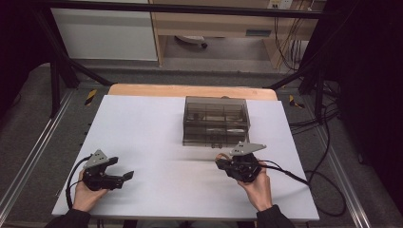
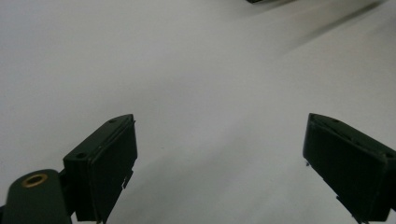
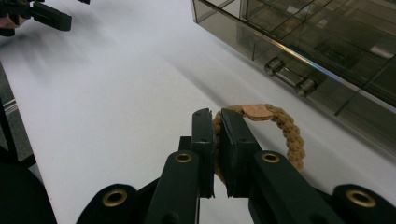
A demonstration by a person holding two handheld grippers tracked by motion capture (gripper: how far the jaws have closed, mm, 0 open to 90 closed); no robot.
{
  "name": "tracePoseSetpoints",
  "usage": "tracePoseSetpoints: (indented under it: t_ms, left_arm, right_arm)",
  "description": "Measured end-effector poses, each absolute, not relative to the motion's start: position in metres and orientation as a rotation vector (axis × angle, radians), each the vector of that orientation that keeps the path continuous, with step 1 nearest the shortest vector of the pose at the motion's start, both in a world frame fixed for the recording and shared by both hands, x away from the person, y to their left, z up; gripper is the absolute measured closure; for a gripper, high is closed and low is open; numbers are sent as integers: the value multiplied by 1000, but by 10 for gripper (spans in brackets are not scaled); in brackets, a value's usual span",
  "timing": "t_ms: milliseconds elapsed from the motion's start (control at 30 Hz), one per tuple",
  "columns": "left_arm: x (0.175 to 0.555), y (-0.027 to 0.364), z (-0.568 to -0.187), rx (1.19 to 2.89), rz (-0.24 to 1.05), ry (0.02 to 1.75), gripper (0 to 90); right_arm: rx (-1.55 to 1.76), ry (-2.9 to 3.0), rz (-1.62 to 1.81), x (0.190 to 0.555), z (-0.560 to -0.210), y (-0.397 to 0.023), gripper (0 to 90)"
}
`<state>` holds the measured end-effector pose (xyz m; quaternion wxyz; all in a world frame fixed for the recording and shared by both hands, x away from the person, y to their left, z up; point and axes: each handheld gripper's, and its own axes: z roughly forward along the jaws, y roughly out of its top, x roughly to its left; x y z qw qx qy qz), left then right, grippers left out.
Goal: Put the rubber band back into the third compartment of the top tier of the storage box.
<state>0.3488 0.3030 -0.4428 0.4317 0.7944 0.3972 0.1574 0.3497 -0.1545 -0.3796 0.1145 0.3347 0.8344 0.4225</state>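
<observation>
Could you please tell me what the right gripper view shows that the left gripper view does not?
Right gripper view: the right gripper shut on a tan braided bracelet, beside a smoky clear drawer box with its drawer handle, and the left gripper farther off. Left gripper view: the left gripper's own black fingers standing wide apart with nothing between them. Both share the white table surface.
</observation>
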Motion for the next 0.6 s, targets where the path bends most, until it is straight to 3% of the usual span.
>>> tracePoseSetpoints:
  t_ms: [600]
  left_arm:
    - [349, 303, -443, 1983, 392, 992, 96]
  right_arm:
    - [1008, 2396, 1260, 352, -360, -171, 846]
